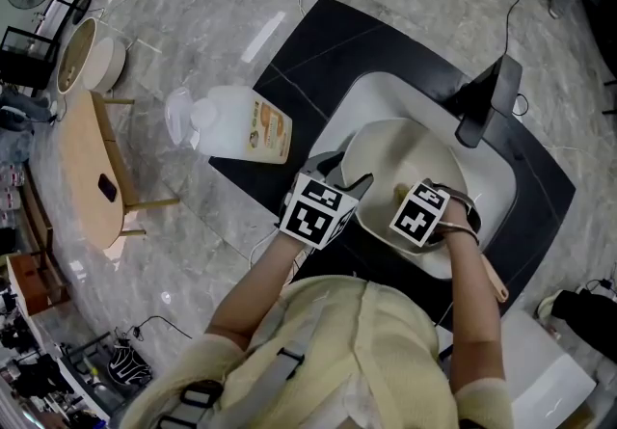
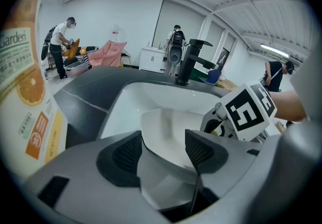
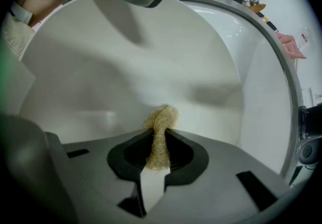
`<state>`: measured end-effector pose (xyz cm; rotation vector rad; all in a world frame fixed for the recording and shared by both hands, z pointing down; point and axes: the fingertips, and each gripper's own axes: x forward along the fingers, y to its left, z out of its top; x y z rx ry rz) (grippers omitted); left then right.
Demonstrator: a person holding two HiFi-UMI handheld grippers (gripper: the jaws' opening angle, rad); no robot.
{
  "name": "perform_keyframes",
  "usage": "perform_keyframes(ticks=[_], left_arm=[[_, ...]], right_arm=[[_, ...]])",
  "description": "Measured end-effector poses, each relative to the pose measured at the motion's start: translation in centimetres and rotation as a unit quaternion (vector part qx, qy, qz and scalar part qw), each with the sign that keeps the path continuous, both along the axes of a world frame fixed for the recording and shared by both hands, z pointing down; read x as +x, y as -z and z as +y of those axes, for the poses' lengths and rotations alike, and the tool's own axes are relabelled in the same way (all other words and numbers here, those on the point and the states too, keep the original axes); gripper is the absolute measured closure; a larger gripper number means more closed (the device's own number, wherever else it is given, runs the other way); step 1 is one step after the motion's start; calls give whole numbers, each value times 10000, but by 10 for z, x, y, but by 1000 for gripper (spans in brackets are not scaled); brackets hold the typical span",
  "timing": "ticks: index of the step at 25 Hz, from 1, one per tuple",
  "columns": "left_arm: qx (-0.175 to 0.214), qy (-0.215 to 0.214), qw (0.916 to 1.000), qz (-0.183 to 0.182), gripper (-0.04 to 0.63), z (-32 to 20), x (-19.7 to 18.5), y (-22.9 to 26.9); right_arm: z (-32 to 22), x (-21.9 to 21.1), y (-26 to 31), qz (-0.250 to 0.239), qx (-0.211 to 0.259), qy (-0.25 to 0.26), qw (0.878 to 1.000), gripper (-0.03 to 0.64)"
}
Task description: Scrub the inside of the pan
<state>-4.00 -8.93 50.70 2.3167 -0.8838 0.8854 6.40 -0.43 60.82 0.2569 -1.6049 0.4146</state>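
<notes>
So the desk (image 1: 328, 41) was black stone with a white sink (image 1: 366, 94) sunk into it, on a grey marble floor (image 1: 193, 22), in a big white room with strip lights. The cream pan (image 1: 395, 147) sat tilted in the sink and took up most of the basin, so there wasn't much slack around it. The black faucet (image 1: 487, 99) stood at the far rim. A detergent bottle (image 1: 241, 125) sat right by the desk's left edge, close to the left gripper (image 2: 163, 146), whose fingers were clamped over the pan's near rim. The right gripper (image 3: 160, 142) was down inside the pan, fingers pinched tight on a straw-coloured scrub wad (image 3: 162, 117) touching the inner wall. A small wooden desk (image 1: 87, 162) stood well off to the left.
</notes>
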Motion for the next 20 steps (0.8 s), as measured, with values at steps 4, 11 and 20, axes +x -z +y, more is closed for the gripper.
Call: perform_keyframes(ticks=[4,11,20], left_arm=[[-5,2,10000,-5,325,0,0,-1],[14,4,10000,-1,325,0,0,0],[24,13,10000,-5,325,0,0,0]], right_arm=[[-1,-11,4,-218,35,7,9998,541],[6,-25,12,-441,-71,220,9988,541],[16,-43,23,-684,-213,489,9962,541]])
